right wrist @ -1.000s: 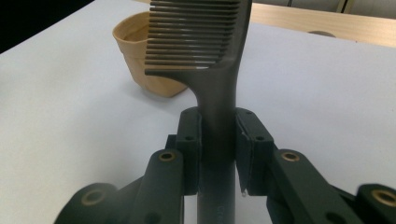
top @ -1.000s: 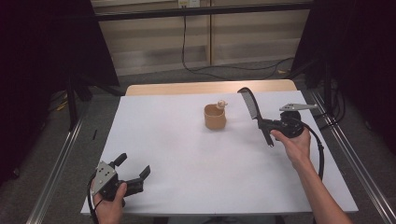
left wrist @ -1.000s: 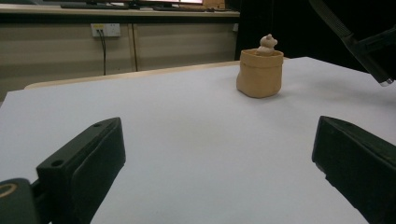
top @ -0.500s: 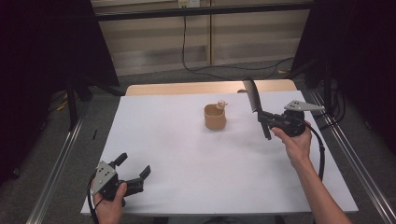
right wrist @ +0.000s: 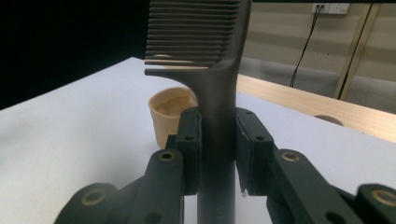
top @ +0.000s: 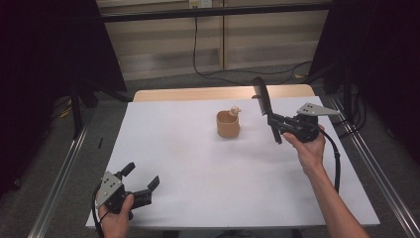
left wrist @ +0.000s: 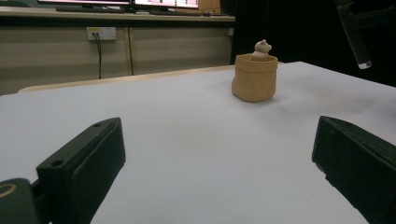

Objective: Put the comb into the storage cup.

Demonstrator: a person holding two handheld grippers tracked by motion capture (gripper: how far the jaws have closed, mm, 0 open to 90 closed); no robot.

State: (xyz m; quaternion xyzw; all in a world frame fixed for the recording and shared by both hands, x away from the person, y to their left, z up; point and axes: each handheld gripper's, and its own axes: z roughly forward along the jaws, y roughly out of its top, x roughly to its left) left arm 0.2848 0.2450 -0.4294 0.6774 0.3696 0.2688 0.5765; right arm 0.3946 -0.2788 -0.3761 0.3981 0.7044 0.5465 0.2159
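A tan cup stands near the table's far middle, with a small figurine poking out of it. My right gripper is shut on the handle of a dark comb, held upright in the air just right of the cup, teeth toward the cup. At the table's near left corner, my left gripper rests low and open, nothing between its jaws, aimed toward the cup.
A white sheet covers the table, with a wooden strip along the far edge. Metal rails run down both sides. Cables lie on the floor beyond.
My right gripper has swung the comb more upright and a little to the right. The left gripper stays put.
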